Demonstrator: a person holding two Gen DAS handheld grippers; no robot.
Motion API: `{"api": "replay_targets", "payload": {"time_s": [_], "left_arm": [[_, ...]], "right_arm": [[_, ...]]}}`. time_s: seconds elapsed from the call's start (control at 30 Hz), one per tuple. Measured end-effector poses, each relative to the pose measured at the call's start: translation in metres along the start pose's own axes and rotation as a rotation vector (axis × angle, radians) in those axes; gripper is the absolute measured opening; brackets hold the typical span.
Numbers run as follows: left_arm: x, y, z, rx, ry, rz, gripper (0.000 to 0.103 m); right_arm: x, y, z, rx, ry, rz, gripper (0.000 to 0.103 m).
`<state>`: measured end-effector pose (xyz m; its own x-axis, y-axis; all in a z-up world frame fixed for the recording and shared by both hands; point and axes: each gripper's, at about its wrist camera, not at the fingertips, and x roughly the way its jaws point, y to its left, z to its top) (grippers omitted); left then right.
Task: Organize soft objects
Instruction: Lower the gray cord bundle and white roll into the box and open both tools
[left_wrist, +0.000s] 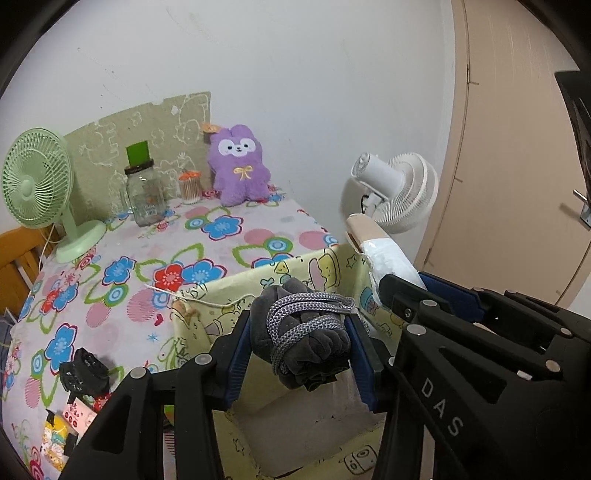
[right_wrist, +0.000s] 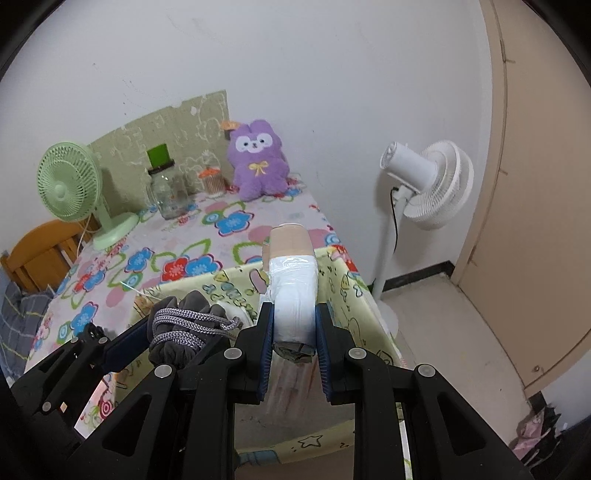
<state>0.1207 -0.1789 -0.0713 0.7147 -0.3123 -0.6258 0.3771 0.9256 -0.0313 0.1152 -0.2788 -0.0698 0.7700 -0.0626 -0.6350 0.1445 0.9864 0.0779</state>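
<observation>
Left gripper (left_wrist: 301, 345): jaws clenched on a dark grey bundle (left_wrist: 306, 339) (wound with grey cord), held above the yellow box (left_wrist: 221, 306) at the surface's front right corner. Right gripper (right_wrist: 294, 334): jaws clamped on a white-and-beige roll (right_wrist: 293, 291), over the same box.

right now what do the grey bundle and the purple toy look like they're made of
Grey bundle: looks like soft matte fleece or velour, folded into plump creases, bound by a braided woven cord. Purple toy: fuzzy plush, shaggy pile visible at its outline, with embroidered-looking face and bow.
</observation>
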Motion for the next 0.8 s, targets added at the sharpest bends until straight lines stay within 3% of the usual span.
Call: {"api": "replay_targets", "payload": {"time_s": [0.2, 0.6, 0.73, 0.77, 0.8], "left_arm": [[0.014, 0.000, 0.000, 0.039, 0.036, 0.015, 0.065], [0.025, 0.005, 0.001, 0.070, 0.058, -0.009, 0.070], [0.024, 0.006, 0.002, 0.065, 0.059, -0.001, 0.079], [0.023, 0.006, 0.002, 0.064, 0.058, -0.010, 0.083], [0.020, 0.006, 0.001, 0.066, 0.046, -0.023, 0.089]], "right_arm": [[0.013, -0.003, -0.003, 0.002, 0.039, 0.000, 0.024], [0.025, -0.002, -0.002, 0.003, 0.069, 0.007, 0.026], [0.023, 0.001, -0.001, -0.010, 0.066, -0.009, 0.027], [0.021, 0.001, -0.001, -0.013, 0.063, -0.015, 0.032], [0.020, 0.001, -0.001, -0.013, 0.060, -0.019, 0.044]]}}
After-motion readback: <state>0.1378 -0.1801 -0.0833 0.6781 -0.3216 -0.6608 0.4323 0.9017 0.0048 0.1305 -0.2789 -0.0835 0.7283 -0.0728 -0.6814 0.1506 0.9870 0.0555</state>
